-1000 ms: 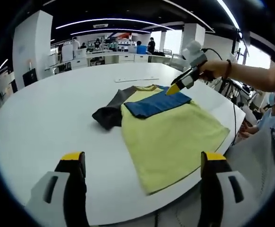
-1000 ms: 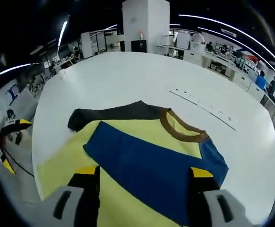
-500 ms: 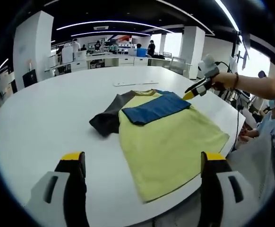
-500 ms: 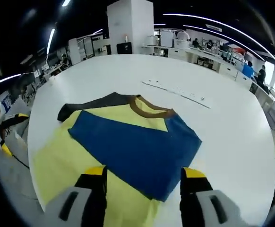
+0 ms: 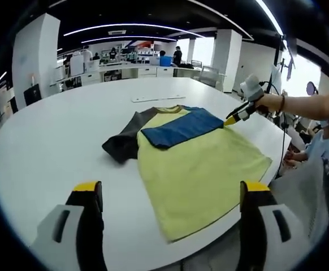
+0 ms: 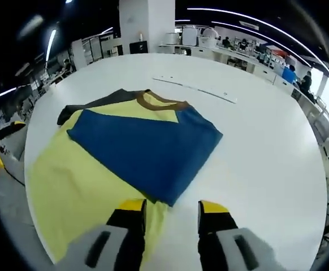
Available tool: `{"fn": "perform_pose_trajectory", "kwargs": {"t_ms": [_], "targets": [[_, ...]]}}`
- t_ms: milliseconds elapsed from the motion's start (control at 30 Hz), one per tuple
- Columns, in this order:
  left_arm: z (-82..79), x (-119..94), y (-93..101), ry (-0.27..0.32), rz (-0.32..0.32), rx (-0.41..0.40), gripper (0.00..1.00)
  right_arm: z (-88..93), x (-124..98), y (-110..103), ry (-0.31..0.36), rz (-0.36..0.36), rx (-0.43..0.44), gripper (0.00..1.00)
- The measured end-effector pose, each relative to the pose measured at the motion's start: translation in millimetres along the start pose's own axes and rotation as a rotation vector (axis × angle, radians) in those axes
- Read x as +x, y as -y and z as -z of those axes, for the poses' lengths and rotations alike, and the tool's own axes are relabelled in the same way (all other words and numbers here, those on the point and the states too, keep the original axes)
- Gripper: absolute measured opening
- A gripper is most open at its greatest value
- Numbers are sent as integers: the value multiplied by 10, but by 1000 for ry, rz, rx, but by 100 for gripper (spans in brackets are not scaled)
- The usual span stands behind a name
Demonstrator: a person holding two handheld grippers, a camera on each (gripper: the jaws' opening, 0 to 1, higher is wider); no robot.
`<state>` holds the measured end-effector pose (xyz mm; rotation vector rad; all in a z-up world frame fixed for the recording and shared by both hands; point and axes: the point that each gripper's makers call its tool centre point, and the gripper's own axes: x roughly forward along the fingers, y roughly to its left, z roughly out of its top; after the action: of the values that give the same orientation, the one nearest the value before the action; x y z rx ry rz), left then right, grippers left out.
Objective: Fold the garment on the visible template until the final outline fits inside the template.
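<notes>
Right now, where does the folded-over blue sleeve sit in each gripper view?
Left gripper view: the blue sleeve lies just above centre, across the top of the yellow shirt.
Right gripper view: the blue sleeve sits at centre, just above the hand-held gripper.
Shared landmark: the brown collar.

In my left gripper view the blue sleeve (image 5: 181,127) lies folded over the yellow shirt (image 5: 201,172), hiding the chest under it, and toward 12 o'clock the markings of the strip on the table (image 5: 40,152) are too small to read. In my right gripper view my right hand-held gripper (image 6: 171,208) covers the shirt's near part at 6 o'clock. At 9 o'clock my left hand-held gripper (image 6: 0,148) is cut off by the edge, so I cannot tell how its jaws stand from there.
</notes>
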<state>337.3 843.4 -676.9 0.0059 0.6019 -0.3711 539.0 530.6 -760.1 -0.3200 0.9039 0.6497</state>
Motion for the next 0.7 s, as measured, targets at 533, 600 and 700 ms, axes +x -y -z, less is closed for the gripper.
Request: {"fn": "perform_pose_trajectory", "kwargs": {"t_ms": [533,600,700], "targets": [[53,-33,-93,3,-20,-19,98,-22,156,-12,102,12,211,2],[56,-41,-100,3,-22,-17,98,4,133,54,99,47,222,1],[85,-48,-126,-4,-28,-20,98,10,130,58,105,49,220,0]]}}
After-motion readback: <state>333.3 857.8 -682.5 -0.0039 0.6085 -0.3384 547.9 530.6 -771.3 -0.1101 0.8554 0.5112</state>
